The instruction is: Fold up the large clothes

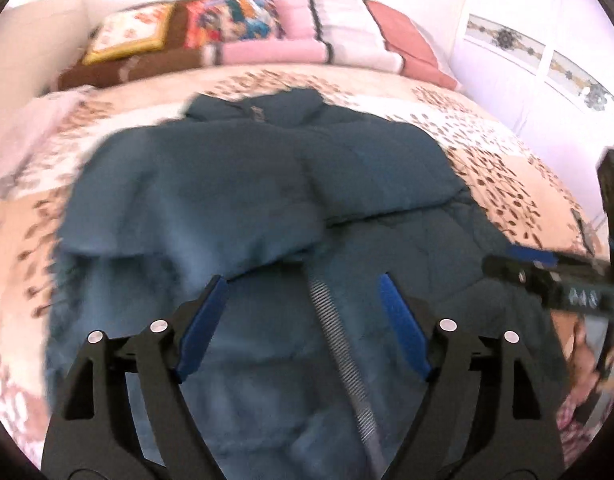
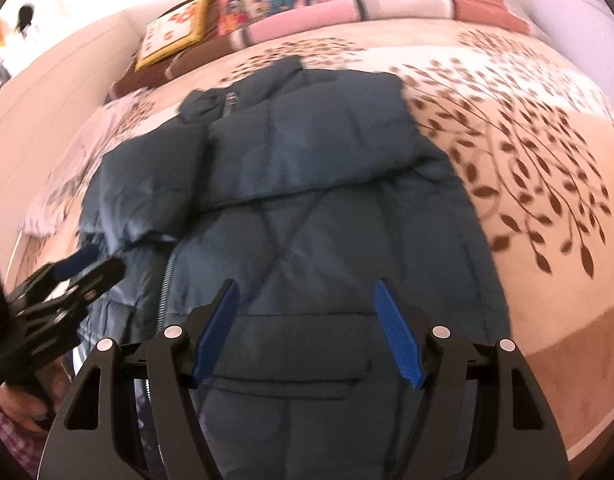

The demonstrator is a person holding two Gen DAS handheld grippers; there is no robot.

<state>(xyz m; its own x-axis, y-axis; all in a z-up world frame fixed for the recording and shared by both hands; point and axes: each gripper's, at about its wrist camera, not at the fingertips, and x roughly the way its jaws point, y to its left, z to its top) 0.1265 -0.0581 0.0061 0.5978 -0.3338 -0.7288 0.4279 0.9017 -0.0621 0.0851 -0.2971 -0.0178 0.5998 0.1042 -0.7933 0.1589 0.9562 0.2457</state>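
A dark teal padded jacket (image 1: 235,184) lies front up on the bed, collar at the far end, with both sleeves folded across its chest. Its silver zipper (image 1: 339,344) runs down the lower half. My left gripper (image 1: 303,280) hovers open over the lower front, nothing between its blue pads. My right gripper (image 2: 305,284) is also open, above the jacket (image 2: 315,216) near a pocket flap (image 2: 291,384), gripping nothing. Each gripper shows in the other's view: the right gripper (image 1: 507,260) at the right edge, the left gripper (image 2: 101,262) at the left edge by the zipper (image 2: 165,292).
The bedspread (image 2: 527,184) is cream with a brown leaf print. Pillows and folded blankets (image 1: 243,36) line the head of the bed. A white wall or headboard (image 2: 55,92) stands on the left, and a patterned wardrobe (image 1: 547,56) on the right. A person's hand (image 2: 27,408) holds the left gripper.
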